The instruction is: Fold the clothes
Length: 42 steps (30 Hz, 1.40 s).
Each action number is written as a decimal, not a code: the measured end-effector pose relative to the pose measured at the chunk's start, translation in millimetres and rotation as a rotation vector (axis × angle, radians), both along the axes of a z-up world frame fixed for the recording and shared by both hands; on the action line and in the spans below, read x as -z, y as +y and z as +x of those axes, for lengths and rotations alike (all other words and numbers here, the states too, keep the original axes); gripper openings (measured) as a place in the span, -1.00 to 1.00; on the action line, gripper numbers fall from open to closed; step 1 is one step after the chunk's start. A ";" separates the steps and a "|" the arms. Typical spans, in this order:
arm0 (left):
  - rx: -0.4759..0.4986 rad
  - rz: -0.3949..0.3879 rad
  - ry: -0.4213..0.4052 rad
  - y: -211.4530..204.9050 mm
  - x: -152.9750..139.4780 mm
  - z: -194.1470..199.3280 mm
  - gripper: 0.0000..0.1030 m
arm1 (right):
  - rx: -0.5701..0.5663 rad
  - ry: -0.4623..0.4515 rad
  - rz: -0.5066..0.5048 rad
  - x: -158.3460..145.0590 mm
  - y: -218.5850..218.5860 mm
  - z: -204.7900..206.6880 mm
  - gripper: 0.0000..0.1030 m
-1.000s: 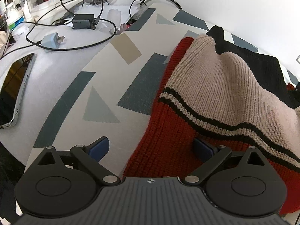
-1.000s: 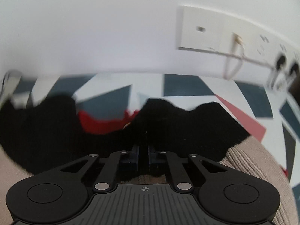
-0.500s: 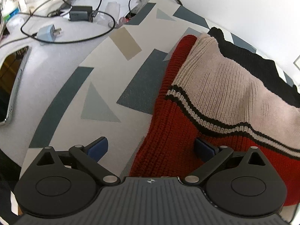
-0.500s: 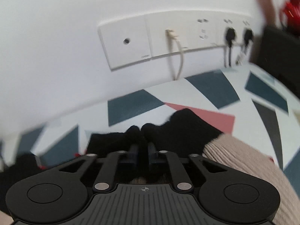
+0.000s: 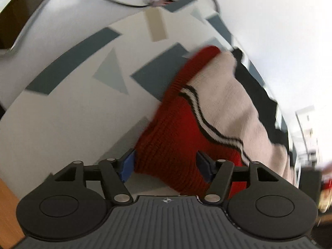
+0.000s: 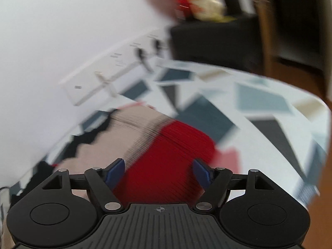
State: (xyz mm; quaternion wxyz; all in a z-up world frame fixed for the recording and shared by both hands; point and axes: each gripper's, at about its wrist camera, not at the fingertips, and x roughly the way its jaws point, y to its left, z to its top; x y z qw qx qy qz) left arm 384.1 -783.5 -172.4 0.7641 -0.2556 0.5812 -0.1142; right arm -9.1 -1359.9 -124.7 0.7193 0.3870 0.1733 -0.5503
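Observation:
A knitted sweater (image 5: 207,108) in red, beige and black with thin stripes lies folded on a patterned cloth (image 5: 83,114). My left gripper (image 5: 166,166) is open, its blue pads either side of the sweater's red corner. The sweater also shows in the right wrist view (image 6: 166,157), blurred. My right gripper (image 6: 158,172) is open over its red part, holding nothing.
A phone (image 5: 22,27) and cables (image 5: 132,2) lie on the white table beyond the cloth at the left. Wall sockets (image 6: 116,76) with plugs sit behind the sweater. A dark box (image 6: 211,41) stands at the back right. Wooden floor shows past the table edge.
My right gripper has opened, let go of the black edge and swung right, over the red part. My left gripper has moved in around the sweater's red corner, still open.

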 end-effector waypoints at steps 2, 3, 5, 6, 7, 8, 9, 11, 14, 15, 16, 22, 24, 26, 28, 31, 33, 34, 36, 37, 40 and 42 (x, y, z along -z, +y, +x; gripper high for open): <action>-0.024 -0.013 0.001 4.0 -5.4 -0.2 0.25 | 0.051 -0.027 0.087 11.6 -0.4 -11.8 0.34; -0.028 -0.011 0.003 5.9 -9.4 -1.5 0.27 | 0.069 -0.051 0.127 16.6 -1.0 -17.0 0.33; -0.032 -0.056 0.043 11.7 -12.7 -5.3 0.37 | 0.093 -0.097 0.175 24.3 -0.8 -25.5 0.33; -0.027 -0.108 0.082 14.1 -11.3 -7.6 0.38 | 0.101 -0.116 0.190 27.3 -0.5 -29.1 0.33; -0.023 -0.154 0.123 14.6 -8.2 -10.0 0.38 | 0.104 -0.129 0.199 29.5 -0.5 -31.6 0.33; -0.018 -0.197 0.165 14.8 -4.8 -12.4 0.38 | 0.106 -0.142 0.206 31.7 -1.8 -31.8 0.33; -0.015 -0.217 0.193 12.3 -0.4 -14.0 0.38 | 0.104 -0.153 0.213 33.6 -4.0 -30.5 0.32; -0.026 -0.203 0.183 4.8 7.6 -12.3 0.37 | 0.094 -0.173 0.223 36.5 -6.7 -26.8 0.32; -0.077 -0.159 0.148 -4.1 21.0 -5.5 0.37 | 0.087 -0.190 0.231 39.1 -12.4 -19.6 0.32; -0.086 -0.156 0.148 -6.7 26.0 -2.4 0.37 | 0.089 -0.198 0.231 39.9 -16.0 -18.2 0.33; -0.085 -0.156 0.143 -9.0 30.1 0.5 0.39 | 0.096 -0.208 0.231 40.6 -20.9 -17.4 0.33; -0.056 -0.037 0.044 -17.6 23.3 6.2 -0.41 | 0.119 -0.251 0.262 52.7 -47.5 -11.2 -0.29; -0.037 0.002 0.025 -17.6 13.1 6.9 -0.68 | 0.104 -0.255 0.250 50.8 -49.7 -10.1 -0.58; -0.046 0.024 -0.015 -11.9 -2.3 6.8 -0.72 | 0.092 -0.296 0.198 37.3 -50.2 -18.0 -0.65; -0.060 0.016 -0.060 -3.1 -15.9 6.2 -0.72 | 0.083 -0.337 0.147 21.5 -52.3 -29.0 -0.68; -0.049 0.033 -0.045 2.6 -9.7 4.2 -0.72 | 0.093 -0.330 0.152 15.4 -58.0 -41.7 -0.68; -0.024 0.060 -0.031 2.8 1.8 -2.2 -0.72 | 0.103 -0.288 0.168 26.1 -59.3 -46.8 -0.68; -0.005 0.074 -0.042 1.0 5.4 -4.6 -0.72 | 0.116 -0.278 0.185 34.1 -59.5 -49.5 -0.68; 0.049 0.110 -0.096 -4.2 7.8 -8.6 -0.72 | 0.142 -0.269 0.208 48.5 -59.6 -55.3 -0.68; 0.081 0.132 -0.129 -7.9 5.4 -9.1 -0.72 | 0.141 -0.265 0.199 51.1 -59.7 -54.8 -0.68; 0.146 0.170 -0.190 -17.0 -3.0 -6.6 -0.72 | 0.137 -0.252 0.181 53.0 -61.4 -51.0 -0.68; 0.156 0.157 -0.173 -18.4 -4.7 -0.9 -0.70 | 0.135 -0.259 0.186 49.9 -67.2 -48.4 -0.68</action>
